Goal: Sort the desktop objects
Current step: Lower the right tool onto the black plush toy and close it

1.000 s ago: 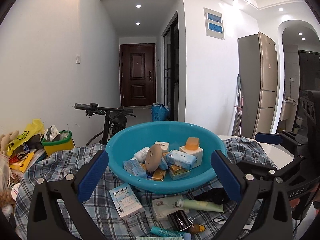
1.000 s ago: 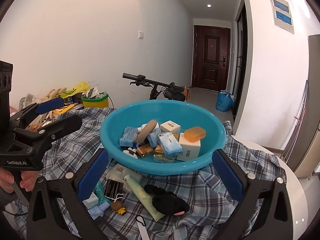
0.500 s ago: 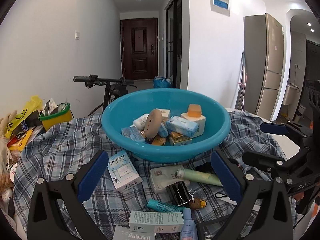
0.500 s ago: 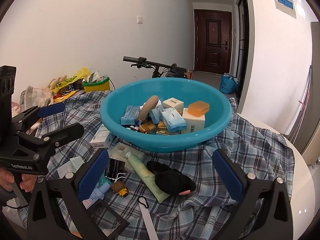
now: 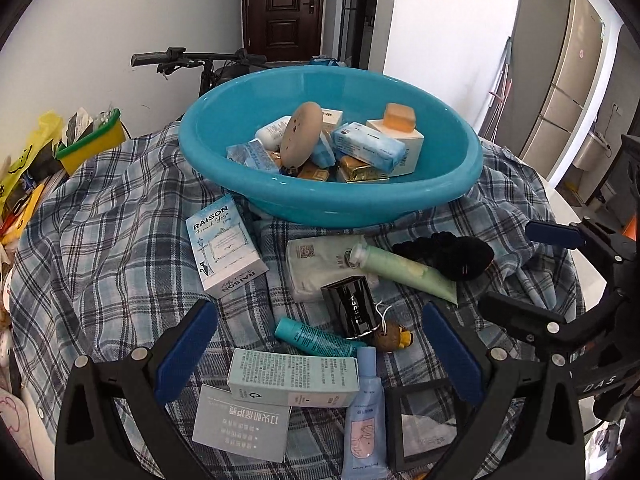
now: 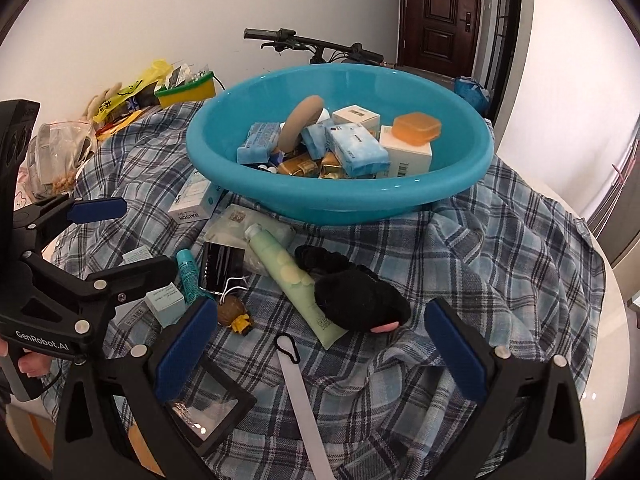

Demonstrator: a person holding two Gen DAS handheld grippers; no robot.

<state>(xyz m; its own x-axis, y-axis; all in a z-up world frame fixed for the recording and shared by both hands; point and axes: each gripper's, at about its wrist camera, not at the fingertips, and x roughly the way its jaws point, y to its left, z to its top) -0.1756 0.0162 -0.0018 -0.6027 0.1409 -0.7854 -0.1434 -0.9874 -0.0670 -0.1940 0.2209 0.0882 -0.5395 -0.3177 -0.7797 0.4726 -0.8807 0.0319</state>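
Note:
A blue basin [image 5: 280,196] [image 6: 476,176] holding several small boxes and soaps stands on a plaid cloth [image 5: 112,216]. In front of it lie a RAISON box [image 5: 226,248], a pale green tube [image 5: 404,268] [image 6: 288,272], a black box [image 5: 354,306], a teal tube [image 5: 316,336], a light blue tube [image 5: 366,412], a long mint box [image 5: 292,378] and a black fuzzy item [image 6: 356,294]. My left gripper [image 5: 318,354] hovers open over the mint box and tubes. My right gripper [image 6: 320,350] is open above the white strap [image 6: 300,392], just before the black item.
A bicycle handlebar [image 5: 192,56] and a wall stand behind the basin. A green-rimmed yellow tub [image 5: 90,146] and bags crowd the far left. A black framed clear lid [image 6: 208,408] lies near the table's front edge. White tabletop [image 6: 616,364] shows on the right.
Both grippers have tilted down and pulled back toward the near items; the basin now sits higher in both views and more front clutter shows. Both stay open.

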